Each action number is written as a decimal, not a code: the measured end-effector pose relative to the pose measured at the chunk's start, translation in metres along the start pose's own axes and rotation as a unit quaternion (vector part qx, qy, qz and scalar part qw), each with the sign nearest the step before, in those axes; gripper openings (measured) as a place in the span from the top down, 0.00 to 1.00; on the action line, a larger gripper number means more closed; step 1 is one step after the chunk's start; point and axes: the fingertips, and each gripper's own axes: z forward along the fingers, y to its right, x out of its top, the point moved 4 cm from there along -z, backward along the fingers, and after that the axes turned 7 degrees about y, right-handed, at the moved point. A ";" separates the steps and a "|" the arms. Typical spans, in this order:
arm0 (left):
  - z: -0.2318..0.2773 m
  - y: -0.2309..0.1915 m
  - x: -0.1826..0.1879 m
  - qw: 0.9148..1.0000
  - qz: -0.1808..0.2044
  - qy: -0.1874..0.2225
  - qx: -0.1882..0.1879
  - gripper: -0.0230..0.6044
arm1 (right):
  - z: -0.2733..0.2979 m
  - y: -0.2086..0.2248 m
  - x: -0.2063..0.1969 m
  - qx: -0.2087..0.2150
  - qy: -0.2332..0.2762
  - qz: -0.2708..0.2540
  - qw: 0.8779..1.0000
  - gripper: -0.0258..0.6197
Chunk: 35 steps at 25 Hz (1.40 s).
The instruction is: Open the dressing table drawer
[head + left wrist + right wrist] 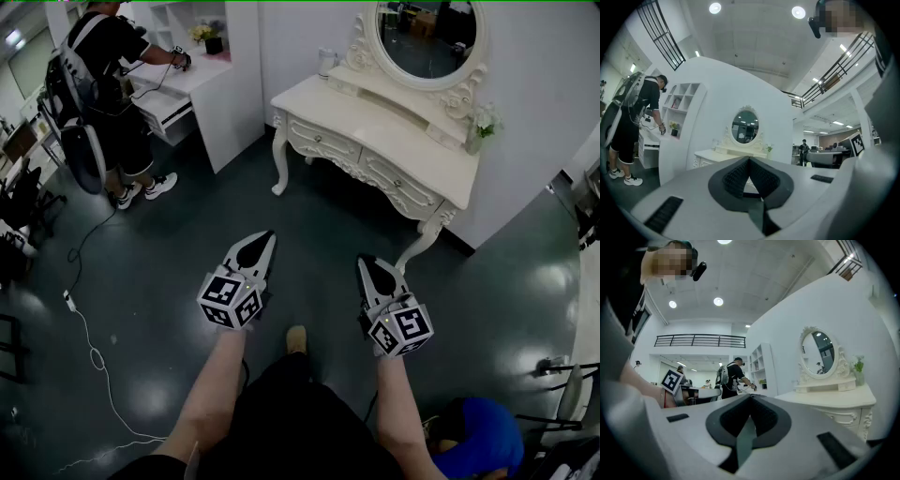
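The cream dressing table (375, 117) with an oval mirror (427, 37) stands against the white wall ahead. Its front carries two drawers, a left drawer (323, 142) and a right drawer (400, 187), both flush with the front. My left gripper (268, 237) is held level over the dark floor, well short of the table, jaws shut on nothing. My right gripper (367, 262) hangs beside it, also shut and empty, below the table's right front leg (419, 246). The left gripper view shows the shut left gripper (749, 159) facing the table (717, 153). In the right gripper view the table (834, 401) lies right of the right gripper (751, 397).
A person (108, 84) stands at a white desk with shelves (202, 75) at the upper left. A white cable (89, 347) trails over the floor on the left. A small vase (479, 129) and a jug (325, 61) stand on the tabletop. A blue object (483, 436) lies bottom right.
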 end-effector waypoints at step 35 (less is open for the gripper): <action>0.240 -0.131 -0.025 0.999 -0.016 -0.017 -0.040 0.95 | 0.200 0.166 -0.026 -0.044 -0.006 0.022 0.999 0.95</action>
